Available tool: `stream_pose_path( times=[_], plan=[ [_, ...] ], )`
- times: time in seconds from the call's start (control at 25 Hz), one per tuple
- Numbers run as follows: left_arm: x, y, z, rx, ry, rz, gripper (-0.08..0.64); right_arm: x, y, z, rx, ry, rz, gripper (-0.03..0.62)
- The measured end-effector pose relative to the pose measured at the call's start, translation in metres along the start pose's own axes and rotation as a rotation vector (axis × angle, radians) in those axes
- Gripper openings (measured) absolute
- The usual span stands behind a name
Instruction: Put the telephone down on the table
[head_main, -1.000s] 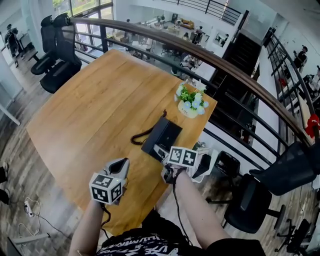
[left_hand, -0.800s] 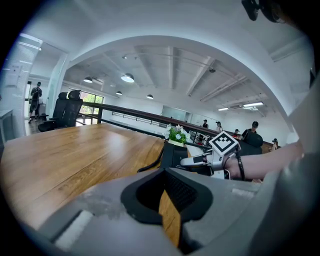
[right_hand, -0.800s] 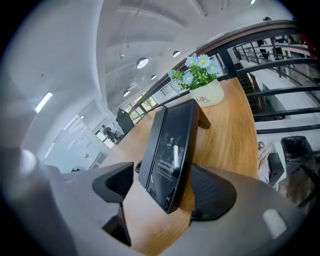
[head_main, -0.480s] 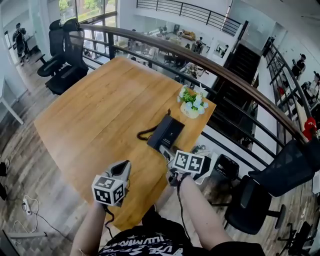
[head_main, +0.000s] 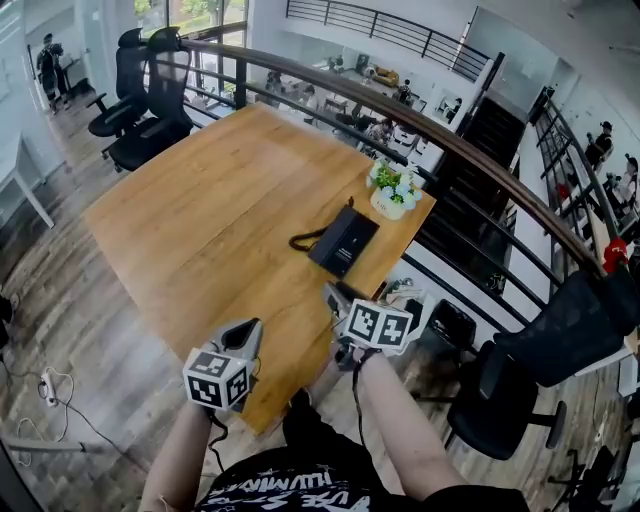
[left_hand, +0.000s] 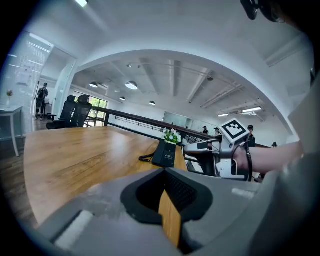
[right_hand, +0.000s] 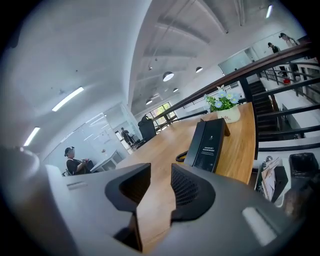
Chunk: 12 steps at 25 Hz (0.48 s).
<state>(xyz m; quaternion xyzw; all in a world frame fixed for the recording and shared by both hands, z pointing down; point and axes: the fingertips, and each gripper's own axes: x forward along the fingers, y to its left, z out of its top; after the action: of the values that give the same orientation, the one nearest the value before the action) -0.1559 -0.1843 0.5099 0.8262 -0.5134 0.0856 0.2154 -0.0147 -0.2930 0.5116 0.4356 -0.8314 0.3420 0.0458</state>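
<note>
R gripper (right_hand: 159, 174) fingers just closing, slim gap, empty; L gripper (left_hand: 164, 174) fingers together, empty. Telephone (right_hand: 210, 145) ahead of fingers, near tabletop (head_main: 200, 220) edge.

A small white pot of flowers (head_main: 391, 193) stands at the far right corner of the table (head_main: 220, 210). Two black office chairs (head_main: 150, 95) are parked off its far left corner. A dark curved railing (head_main: 420, 115) runs just past the far edge, with a staircase (head_main: 490, 105) beyond. Another black chair (head_main: 520, 385) sits off the right edge. A white cable (head_main: 50, 395) lies on the floor to the left.
</note>
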Motion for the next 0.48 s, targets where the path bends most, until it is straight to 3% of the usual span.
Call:
stream_pose_path(
  times=[0.36, 0.48],
  plan=[
    [-0.087, -0.015, -0.048, -0.027, 0.005, 0.03, 0.002, -0.049, 0.059, -0.061, -0.02, 0.012, 0.01, -0.002],
    [-0.112, -0.017, -0.057, -0.035, -0.001, 0.04, 0.003, -0.064, 0.078, -0.079, -0.026, 0.02, 0.025, -0.002]
  ],
)
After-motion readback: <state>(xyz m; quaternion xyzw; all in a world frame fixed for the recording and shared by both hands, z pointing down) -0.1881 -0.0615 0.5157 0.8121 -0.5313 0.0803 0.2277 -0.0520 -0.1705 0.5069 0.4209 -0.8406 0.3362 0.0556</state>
